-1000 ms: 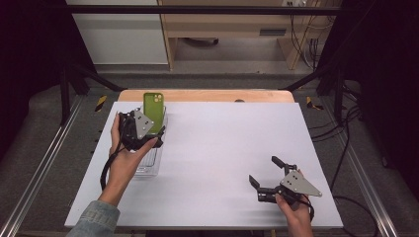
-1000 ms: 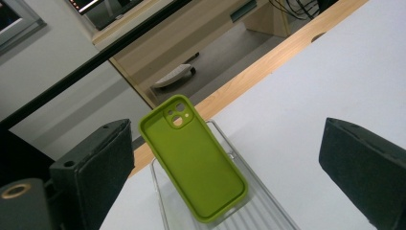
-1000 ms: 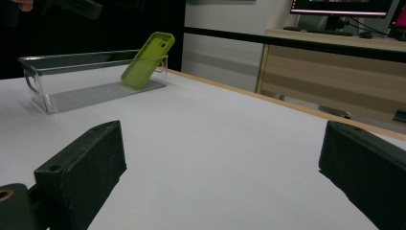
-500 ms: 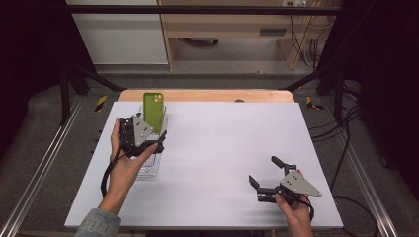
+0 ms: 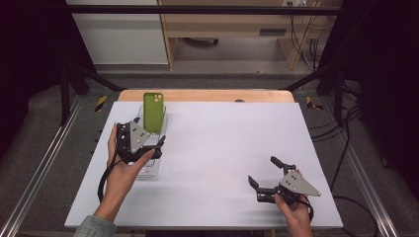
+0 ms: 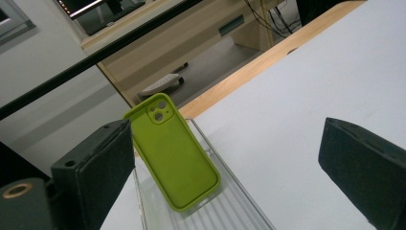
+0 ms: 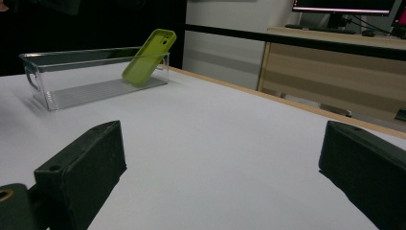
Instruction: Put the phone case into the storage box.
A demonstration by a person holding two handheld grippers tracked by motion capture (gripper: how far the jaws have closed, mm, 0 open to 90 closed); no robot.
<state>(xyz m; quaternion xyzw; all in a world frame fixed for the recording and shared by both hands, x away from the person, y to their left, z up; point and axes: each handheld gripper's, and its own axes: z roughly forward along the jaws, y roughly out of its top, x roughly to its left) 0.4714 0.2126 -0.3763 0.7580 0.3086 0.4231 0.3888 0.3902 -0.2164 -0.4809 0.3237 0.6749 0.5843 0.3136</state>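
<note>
One green phone case (image 6: pixel 172 153) leans tilted against the far end wall of one clear plastic bin (image 7: pixel 95 86) at the left side of the white counter (image 5: pixel 222 148). Two grippers are in hand: the left gripper (image 5: pixel 148 145) hangs above the bin, jaws spread and empty; the right gripper (image 5: pixel 267 180) sits low near the counter's right front, well apart from the bin, jaws spread too.

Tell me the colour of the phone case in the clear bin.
Lime green phone case; left gripper view.
</note>
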